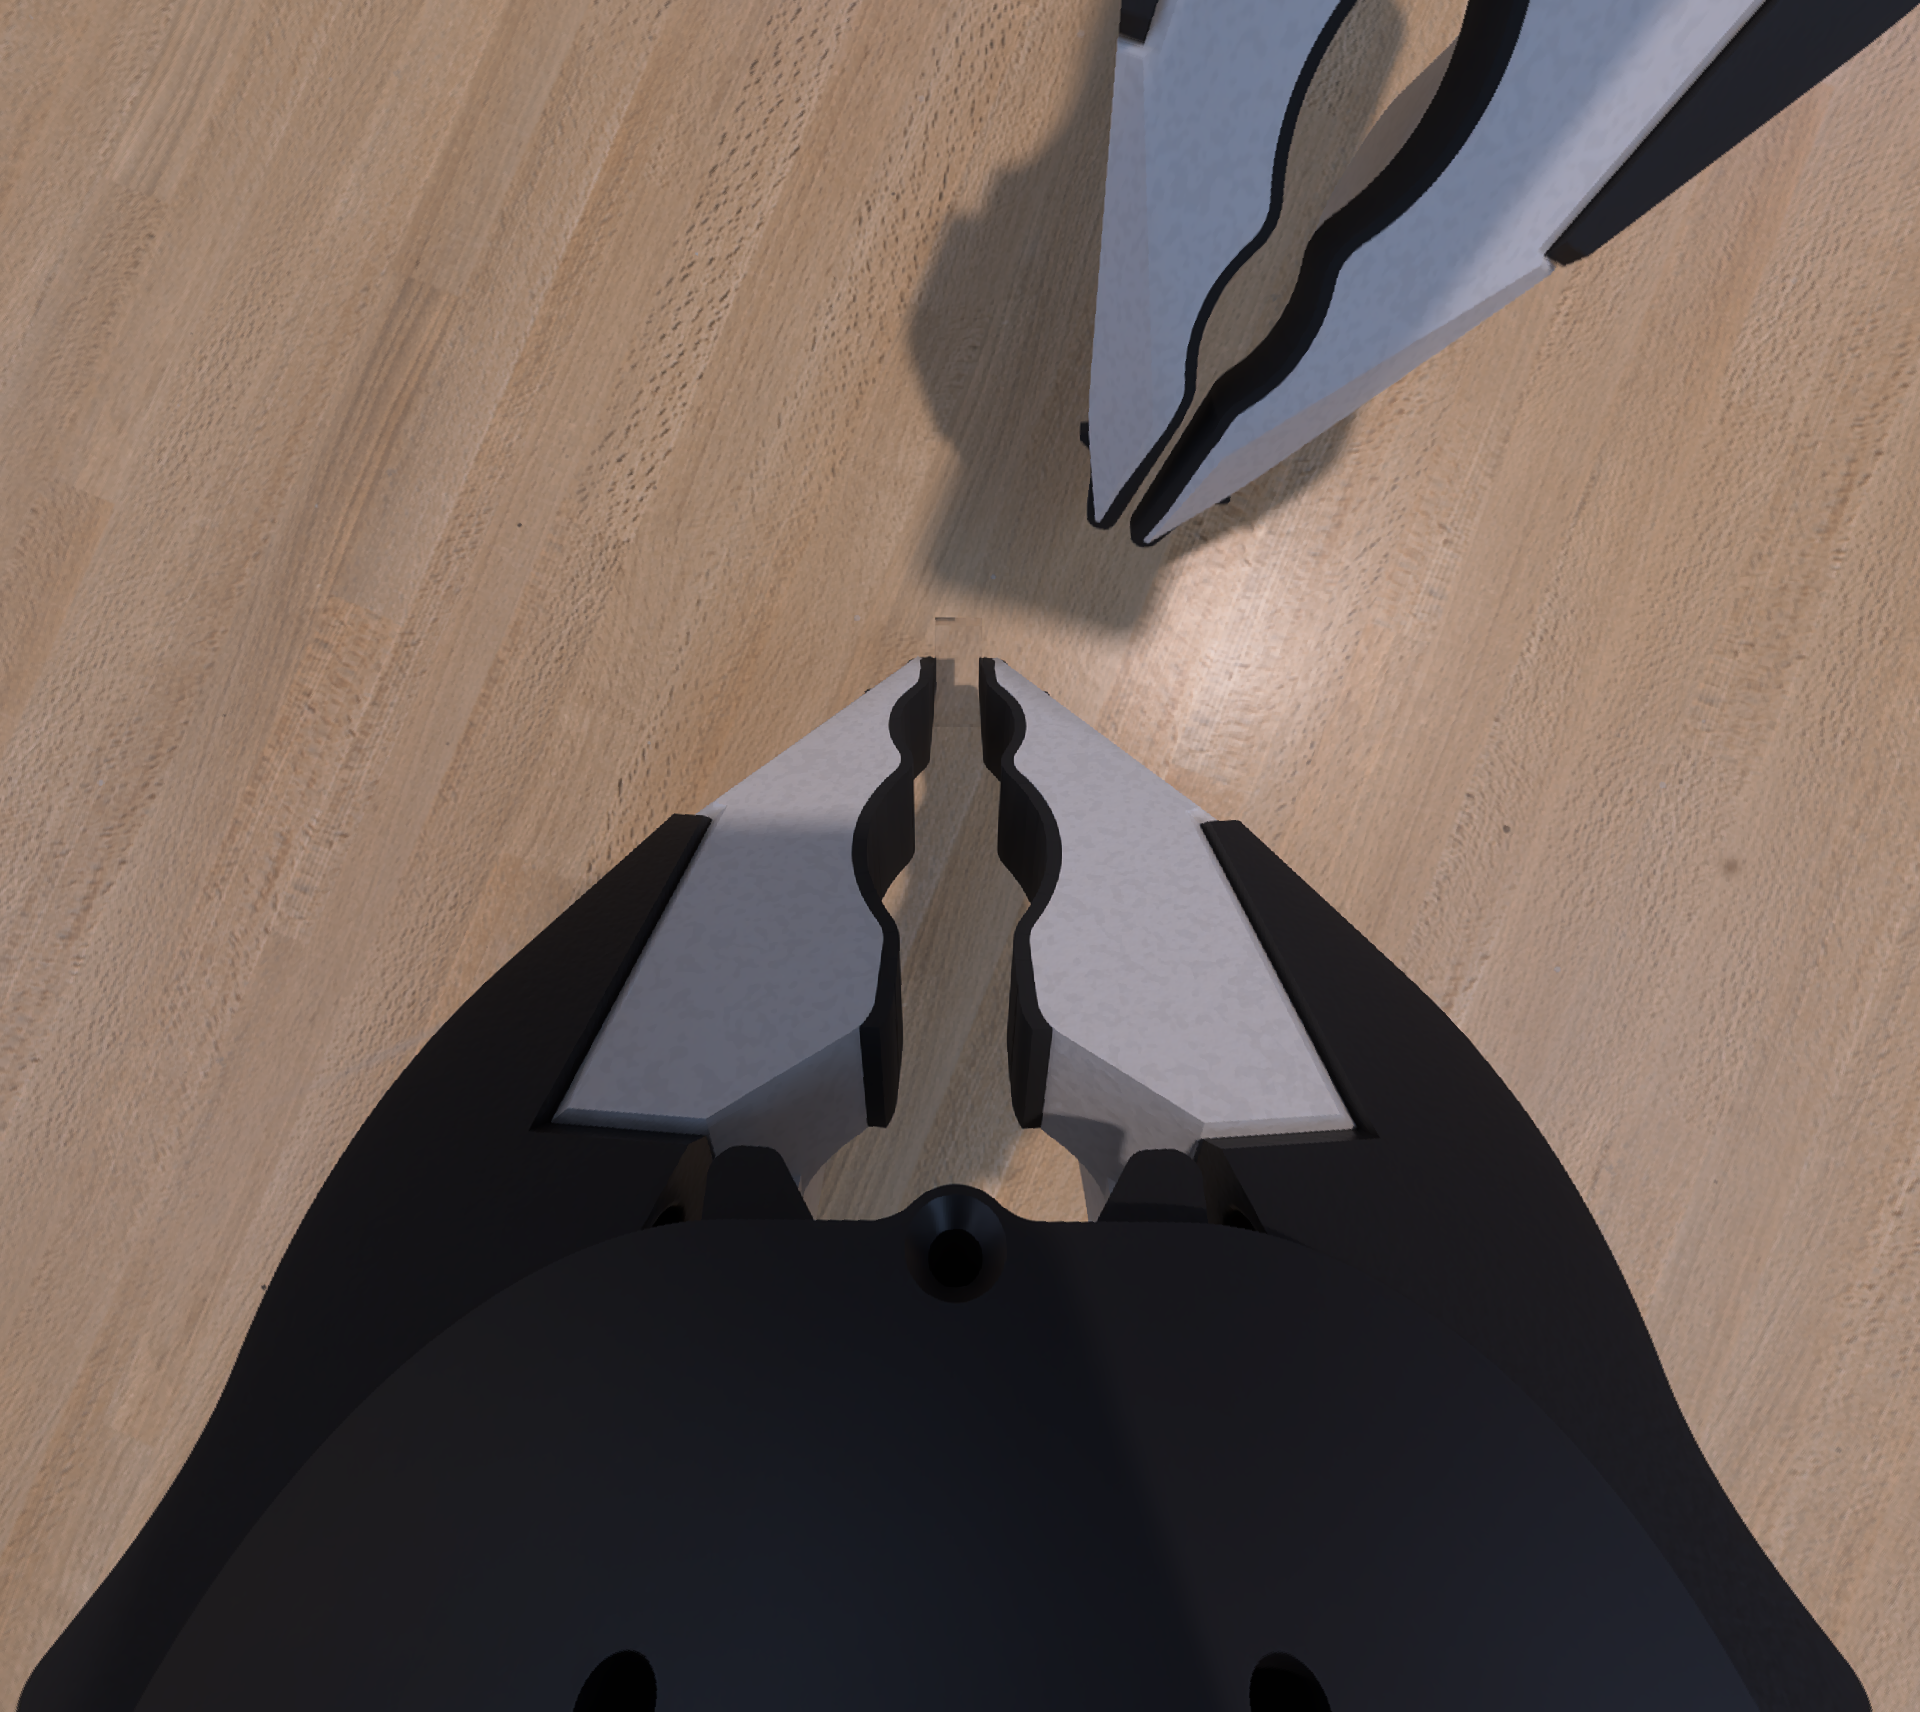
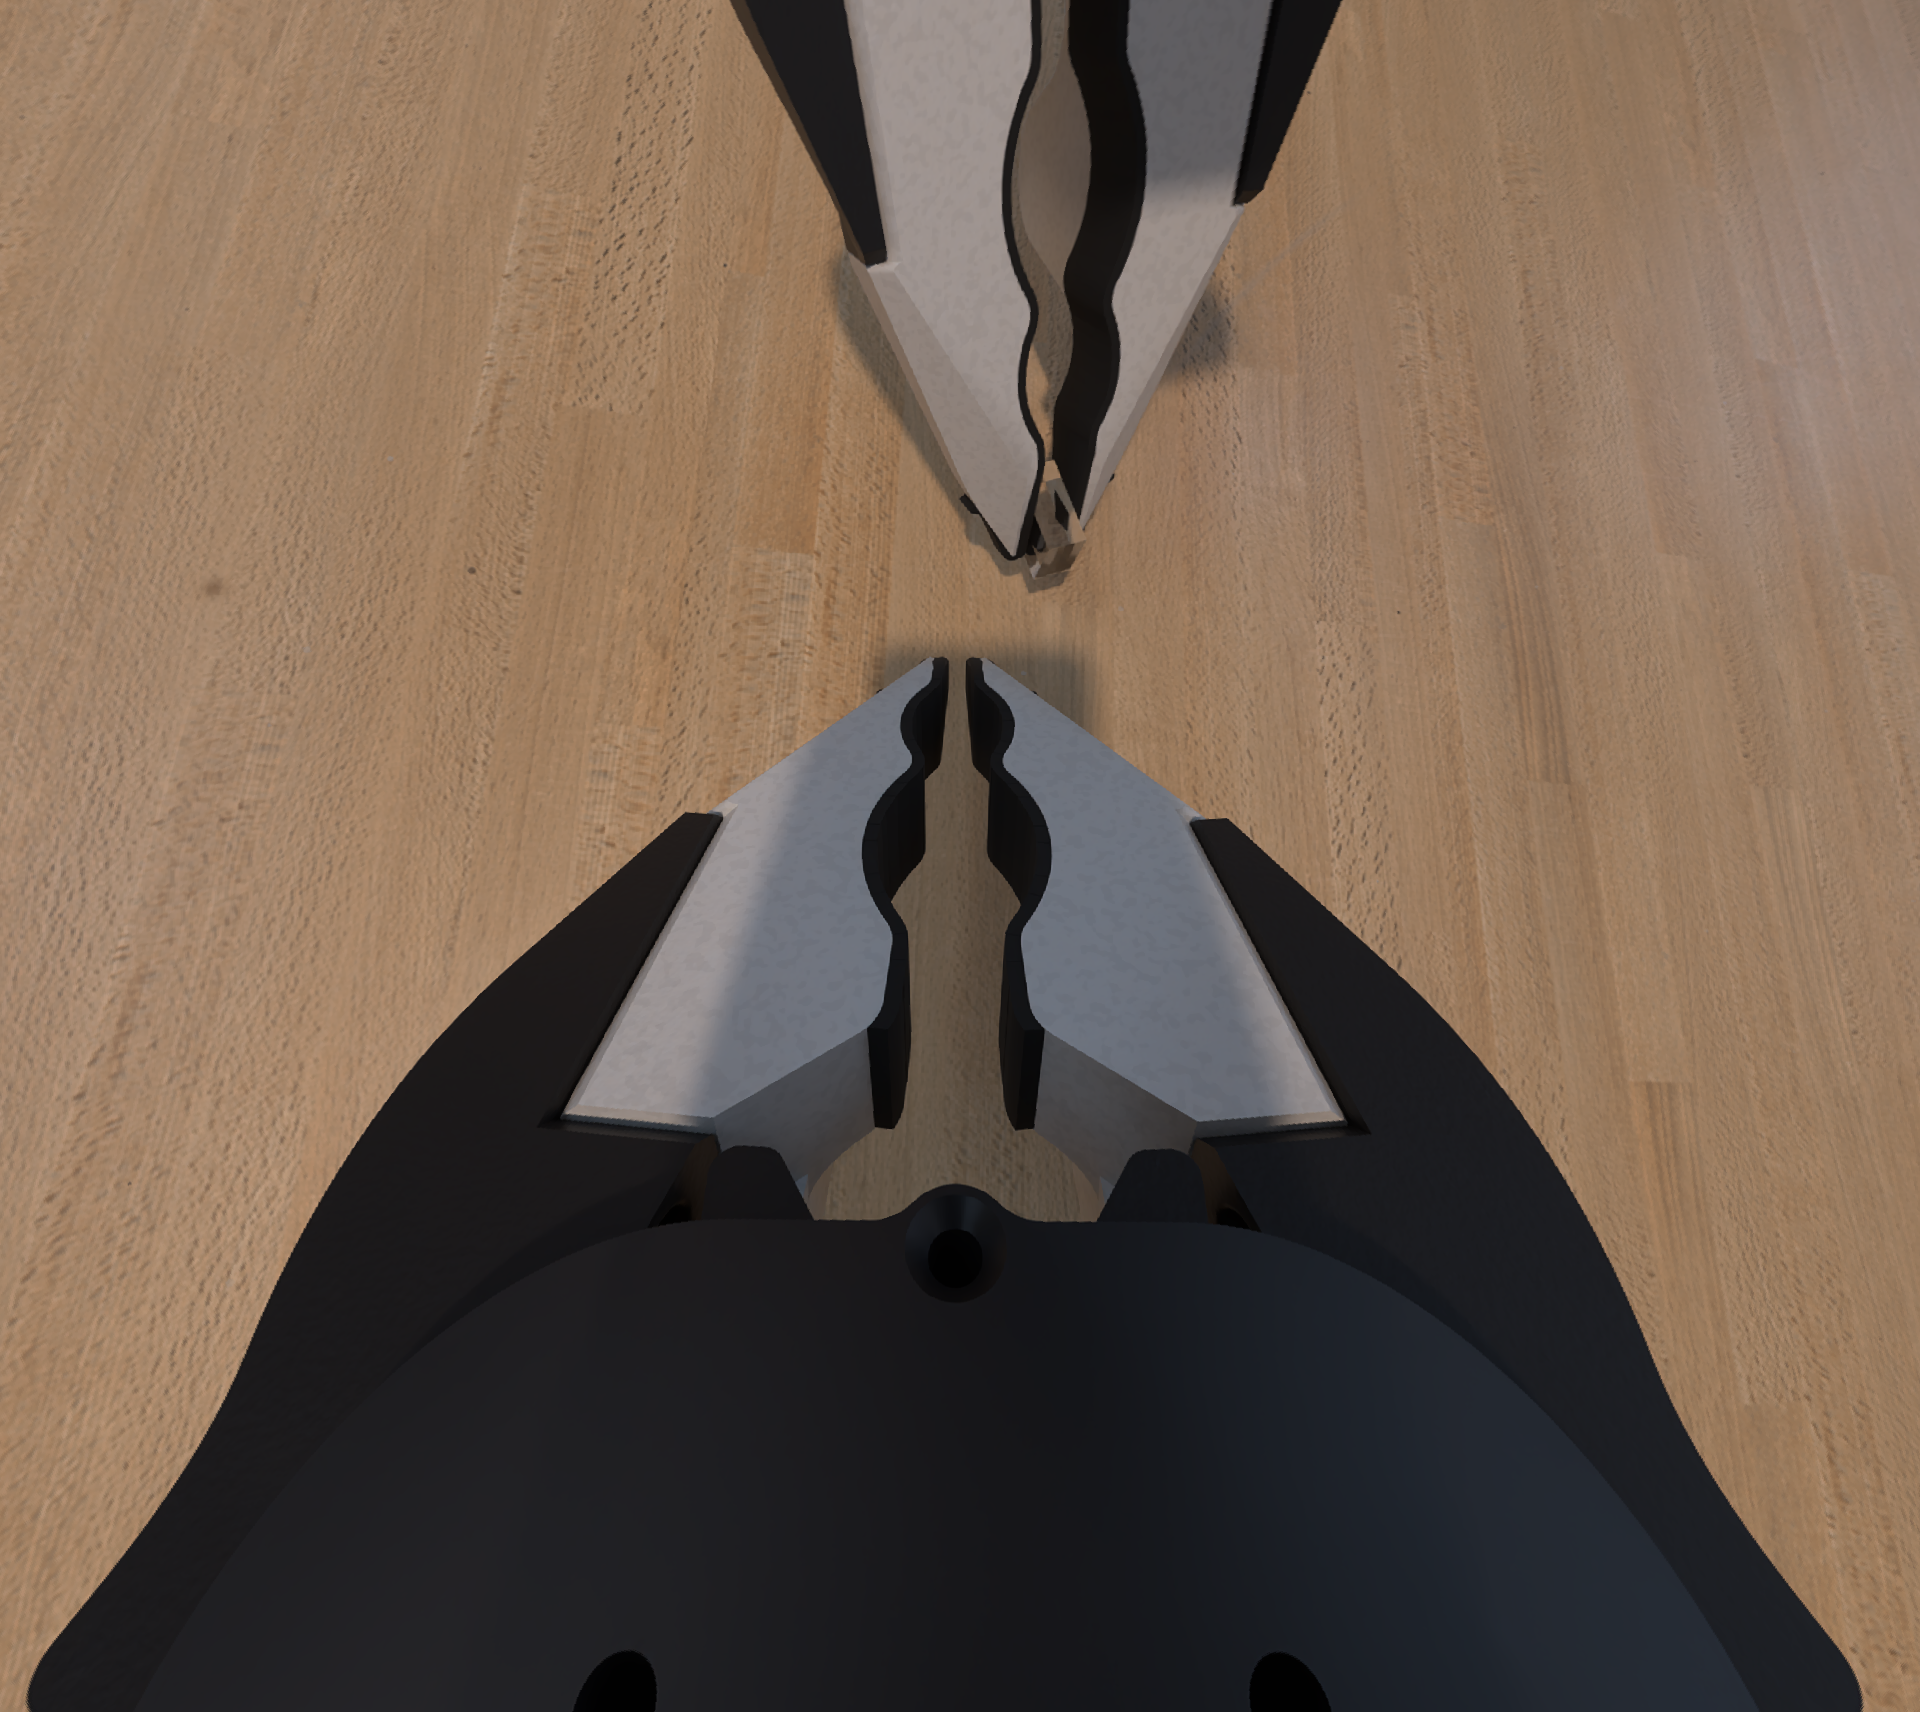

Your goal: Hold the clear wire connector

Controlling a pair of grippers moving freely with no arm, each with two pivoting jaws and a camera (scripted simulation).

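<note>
The clear wire connector (image 2: 1055,559) is a tiny see-through block pinched between the fingertips of my left gripper (image 2: 1047,524), just above the wooden table. In the left wrist view the connector (image 1: 951,660) is only a faint glassy shape between the tips of my left gripper (image 1: 956,675), which is shut on it. My right gripper (image 2: 958,670) is shut and empty, with its tips a short way from the connector and pointing at it. It also shows in the left wrist view (image 1: 1120,524), up and to the right of the connector.
A light wooden table top (image 1: 416,415) fills both views. The two grippers' shadows fall on it between the two sets of tips. No other object shows.
</note>
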